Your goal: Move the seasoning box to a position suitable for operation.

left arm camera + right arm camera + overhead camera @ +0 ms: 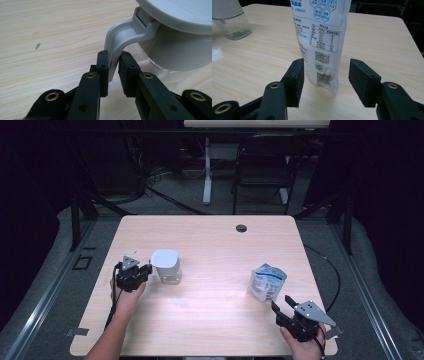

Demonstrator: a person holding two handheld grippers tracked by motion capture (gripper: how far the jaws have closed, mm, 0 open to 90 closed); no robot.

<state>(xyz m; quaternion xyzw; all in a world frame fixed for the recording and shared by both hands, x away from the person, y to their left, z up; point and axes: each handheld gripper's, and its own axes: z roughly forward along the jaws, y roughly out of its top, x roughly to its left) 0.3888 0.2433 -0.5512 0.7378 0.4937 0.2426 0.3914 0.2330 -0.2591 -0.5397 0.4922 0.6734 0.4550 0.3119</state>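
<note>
Pale wood-grain table (pixel 210 320), nothing much on it besides two things. Over on the left side: clear pitcher (pixel 166 266) with a grey-white lid, standing upright. Grey handle (pixel 117 47) curving off the lid rim and down, with the left gripper (pixel 113 66) clamped right on its lower end, both pads pressed against the plastic, no gap visible. Same left gripper (pixel 134 272) seen from above sitting just beside the pitcher, hand wrapped behind it, forearm coming in from the bottom edge.

Over on the right: white pouch (pixel 267 281) with blue printing, standing upright near the table's right edge. Up close, pouch (pixel 324 42) covered in small text, a nutrition-style table and a QR code, bottom corner resting on the wood. Right gripper (pixel 325 80) wide apart, one pad on each side of the pouch's lower part, left pad just beside or maybe brushing it (can't tell which), right pad clearly off it. From above, right gripper (pixel 282 307) parked at the near right corner, pointing at the pouch.

Pitcher's glass base also visible far off at the top left of the right gripper view.
</note>
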